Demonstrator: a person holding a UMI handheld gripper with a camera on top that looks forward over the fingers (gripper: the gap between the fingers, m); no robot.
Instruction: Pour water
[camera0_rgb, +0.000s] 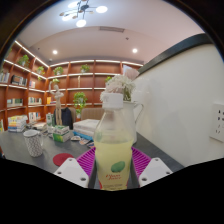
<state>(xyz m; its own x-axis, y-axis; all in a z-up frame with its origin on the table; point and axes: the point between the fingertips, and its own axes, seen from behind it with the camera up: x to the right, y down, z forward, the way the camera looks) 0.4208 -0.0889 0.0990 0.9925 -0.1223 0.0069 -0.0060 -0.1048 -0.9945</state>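
A clear plastic bottle (113, 150) of pale yellow-green drink, with a white cap and a green leaf label, stands upright between my fingers. My gripper (113, 166) is shut on it: both magenta pads (87, 161) press against its sides. The bottle seems lifted above the grey counter (30, 150). A white cup (34, 142) stands on the counter to the left, beyond the fingers. A red coaster-like disc (63, 158) lies just ahead of the left finger.
A white wall (180, 100) with a socket (217, 120) rises close on the right. White boxes (88, 129) and small packages (58, 132) sit further back on the counter. Wooden shelves (25, 85) line the far walls. A plant (118, 88) stands behind the bottle.
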